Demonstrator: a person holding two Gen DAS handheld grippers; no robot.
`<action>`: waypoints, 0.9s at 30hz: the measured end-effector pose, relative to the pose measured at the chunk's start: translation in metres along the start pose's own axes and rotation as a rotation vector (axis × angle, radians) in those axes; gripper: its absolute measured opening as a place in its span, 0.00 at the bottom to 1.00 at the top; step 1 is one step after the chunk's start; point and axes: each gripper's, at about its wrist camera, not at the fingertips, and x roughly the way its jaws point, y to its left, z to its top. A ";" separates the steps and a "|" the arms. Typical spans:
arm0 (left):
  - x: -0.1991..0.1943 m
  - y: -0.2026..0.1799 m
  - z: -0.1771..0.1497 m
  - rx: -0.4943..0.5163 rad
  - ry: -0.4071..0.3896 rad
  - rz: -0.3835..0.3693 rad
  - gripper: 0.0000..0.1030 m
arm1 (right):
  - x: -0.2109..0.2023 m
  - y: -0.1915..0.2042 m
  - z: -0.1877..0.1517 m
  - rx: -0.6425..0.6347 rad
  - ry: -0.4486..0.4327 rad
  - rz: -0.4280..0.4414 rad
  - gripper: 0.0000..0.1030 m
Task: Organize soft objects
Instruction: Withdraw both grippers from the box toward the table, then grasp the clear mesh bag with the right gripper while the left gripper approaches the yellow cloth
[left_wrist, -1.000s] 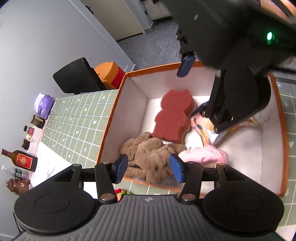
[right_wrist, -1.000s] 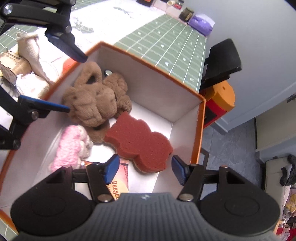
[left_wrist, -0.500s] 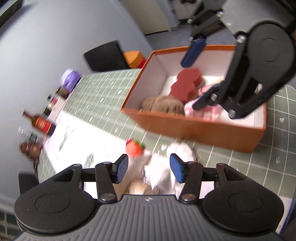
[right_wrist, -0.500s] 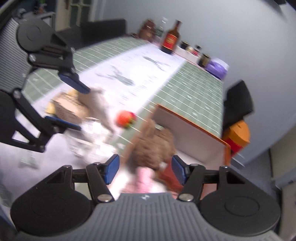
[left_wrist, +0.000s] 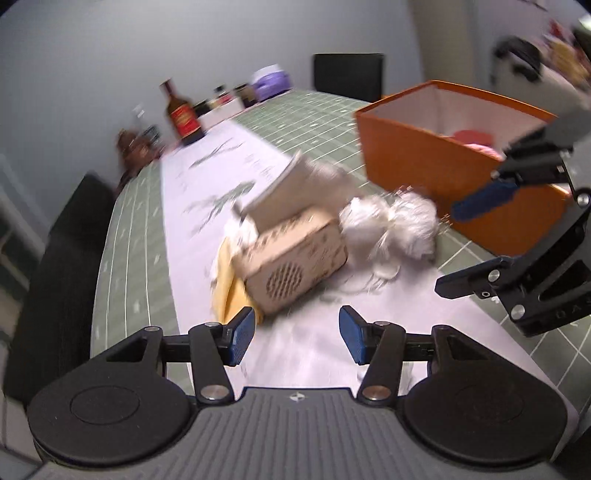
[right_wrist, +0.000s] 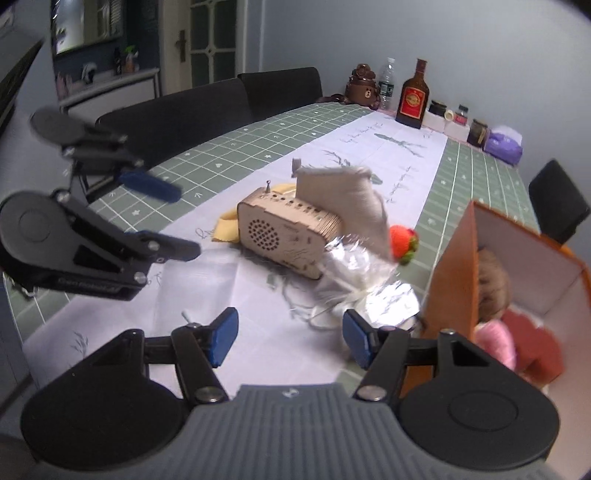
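1. We are holding the left gripper (left_wrist: 296, 334) with its blue pads apart and nothing between them, hanging over the white runner (left_wrist: 295, 350).
2. We are holding the right gripper (right_wrist: 289, 338) the same way: jaws parted, empty, over the runner just beside the near corner of the orange box (right_wrist: 448, 273).
3. Each gripper is showing in the other's view: the right one is sitting at the right edge of the left wrist view, the left one at the left edge of the right wrist view, both with jaws apart.
4. Just ahead of both grippers we are seeing a small wooden radio (right_wrist: 288, 236) lying on the runner, with a yellow cloth (right_wrist: 225, 229) partly under it.
5. A beige fabric pouch (right_wrist: 343, 192) is leaning on the radio's top.
6. Beside the radio, toward the box, a crinkly silver-white bundle (right_wrist: 365, 288) is lying with loose strings spilling out.
7. A red knitted strawberry (right_wrist: 402, 240) is lying between the pouch and the box.
8. Inside the box we are seeing a brown plush toy (right_wrist: 493, 280), a pink knitted piece (right_wrist: 495, 341) and a dark red sponge (right_wrist: 535, 347).
9. At the far end of the green checked tablecloth (right_wrist: 258, 140), a bottle (right_wrist: 412, 98), jars and a purple pack are standing.
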 end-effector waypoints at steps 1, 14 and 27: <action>0.000 0.004 -0.010 -0.045 0.006 0.009 0.61 | 0.005 0.003 -0.005 0.018 -0.006 -0.008 0.60; 0.004 0.037 -0.075 -0.483 0.029 -0.036 0.68 | 0.051 0.031 -0.037 0.118 -0.005 -0.097 0.45; 0.005 0.037 -0.077 -0.484 0.051 -0.013 0.61 | 0.053 0.032 -0.029 0.178 -0.045 -0.007 0.66</action>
